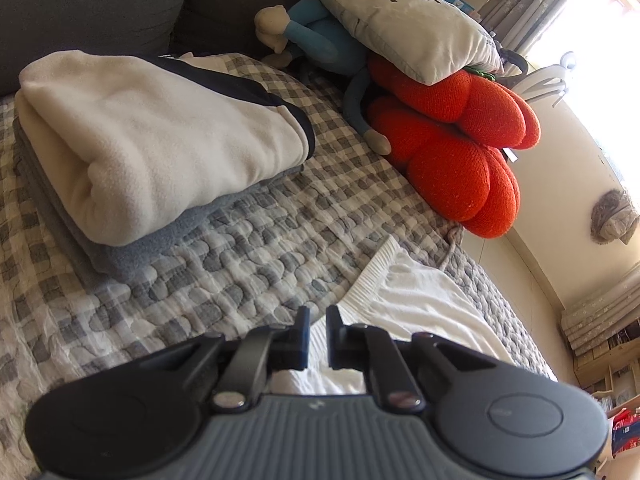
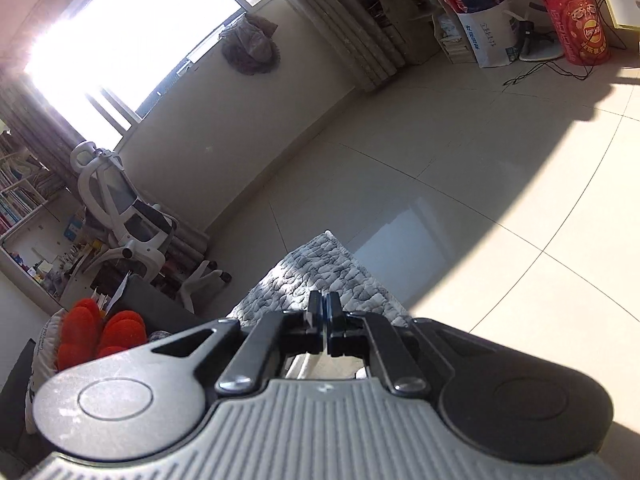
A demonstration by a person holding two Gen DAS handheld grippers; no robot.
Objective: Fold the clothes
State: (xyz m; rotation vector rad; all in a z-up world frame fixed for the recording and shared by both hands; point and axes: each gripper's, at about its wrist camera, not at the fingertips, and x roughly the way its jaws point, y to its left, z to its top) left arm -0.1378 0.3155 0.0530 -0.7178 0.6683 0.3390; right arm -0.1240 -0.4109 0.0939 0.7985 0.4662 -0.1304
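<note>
Left gripper [image 1: 318,334], jaws narrowed to a slit, pinching the ribbed hem of a white garment [image 1: 420,304] lying on the checked quilt [image 1: 224,248]; folded cream fleece [image 1: 152,140] stacked beyond. Right gripper [image 2: 324,322], jaws closed, nothing visibly held, over the quilt's corner

two folded fleeces [image 1: 160,148], one white garment [image 1: 416,304]

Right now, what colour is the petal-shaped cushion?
Bright orange-red cushion, clearest in the left wrist view.
</note>
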